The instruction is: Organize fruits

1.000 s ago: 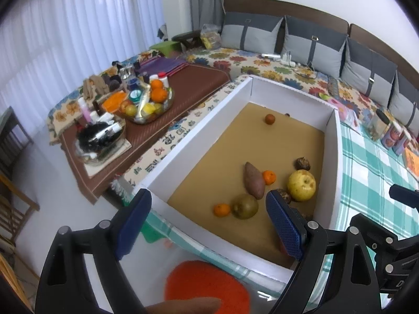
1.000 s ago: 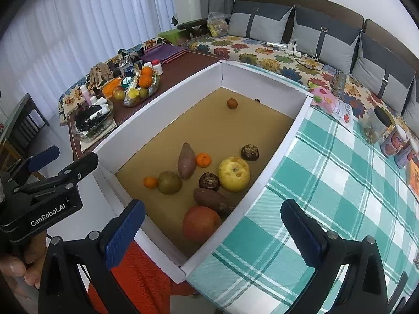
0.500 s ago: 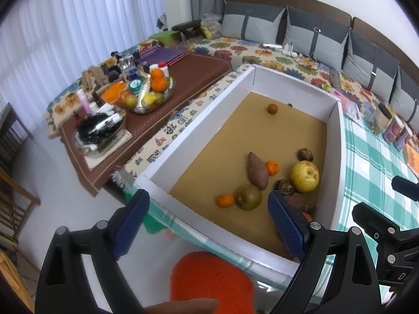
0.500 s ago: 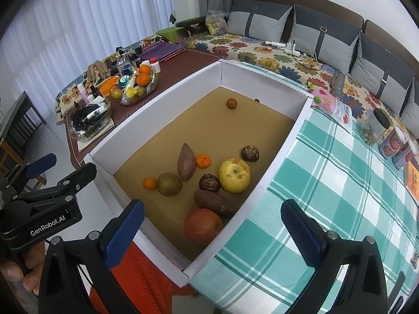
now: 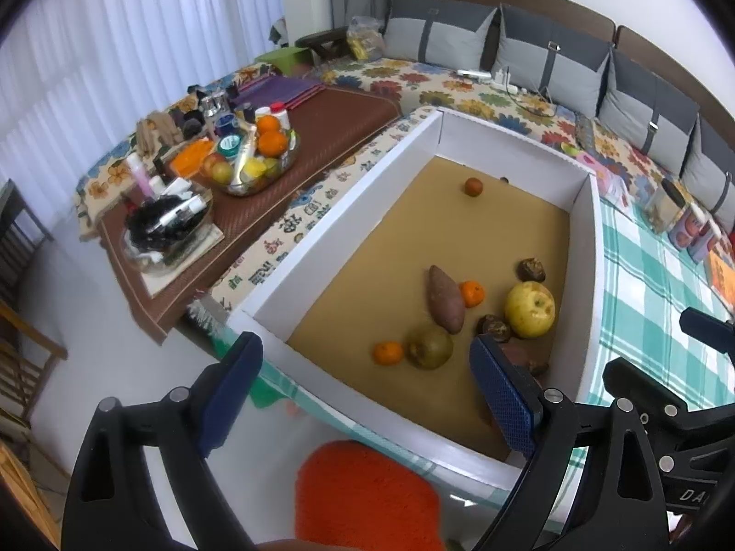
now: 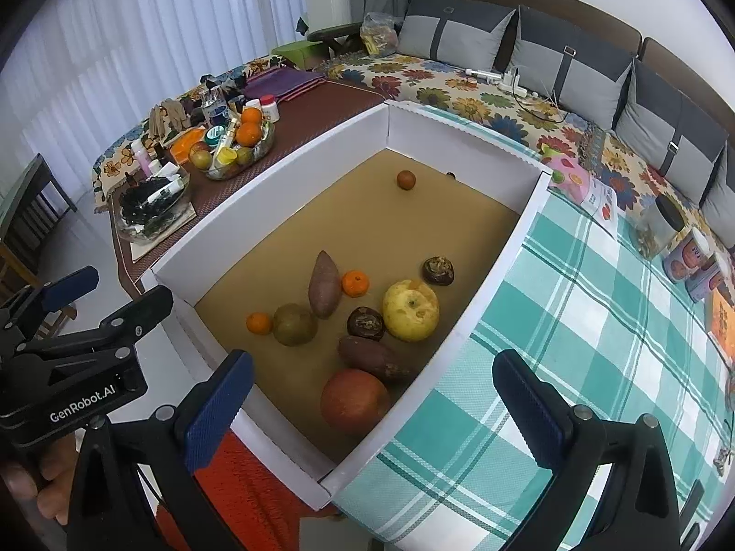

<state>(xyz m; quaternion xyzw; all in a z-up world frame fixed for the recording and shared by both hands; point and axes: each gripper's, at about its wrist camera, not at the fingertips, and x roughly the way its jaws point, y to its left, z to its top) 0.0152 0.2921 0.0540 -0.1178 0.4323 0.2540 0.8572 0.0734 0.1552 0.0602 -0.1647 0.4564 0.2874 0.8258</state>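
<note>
A: White-walled cardboard tray [image 6: 496,248] w/ brown floor holds the fruit, mostly bunched at its near-right corner: big red round fruit [image 6: 354,400], yellow apple [image 6: 411,310].

B: Tongs?

A: Left gripper [image 5: 363,395] and right gripper [image 6: 372,408] both spread wide, pinching nothing. Looks like pre-pick; next move probably needs one lowered into the tray.

B: Writing?

A: "GenRobot.AI" on left gripper's body.
</note>
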